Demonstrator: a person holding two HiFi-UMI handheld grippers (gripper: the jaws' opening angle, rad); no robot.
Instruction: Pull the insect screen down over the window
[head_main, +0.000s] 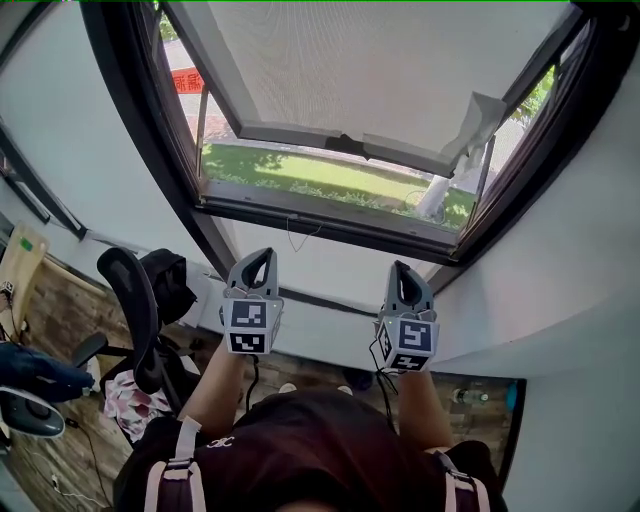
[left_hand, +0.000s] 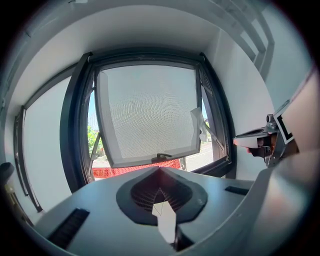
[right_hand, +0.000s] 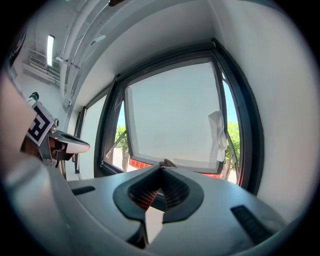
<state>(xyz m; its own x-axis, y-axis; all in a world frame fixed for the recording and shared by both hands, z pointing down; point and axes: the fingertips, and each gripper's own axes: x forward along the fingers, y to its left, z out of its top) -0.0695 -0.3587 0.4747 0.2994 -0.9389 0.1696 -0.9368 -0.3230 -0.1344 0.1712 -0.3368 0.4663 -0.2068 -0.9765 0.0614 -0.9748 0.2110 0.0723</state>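
The insect screen is a pale mesh panel across the upper part of the dark-framed window. Its bottom bar carries a small dark handle. Below the bar the opening shows grass outside. A thin cord hangs at the sill. My left gripper and right gripper are held side by side under the sill, apart from the screen, both shut with nothing in them. The left gripper view shows the mesh and handle beyond its closed jaws; the right gripper view shows the screen and handle.
A loose white flap hangs at the screen's right lower corner. A black office chair with dark clothing on it stands at the left. White wall runs under the sill. A bottle lies on the wooden floor at the right.
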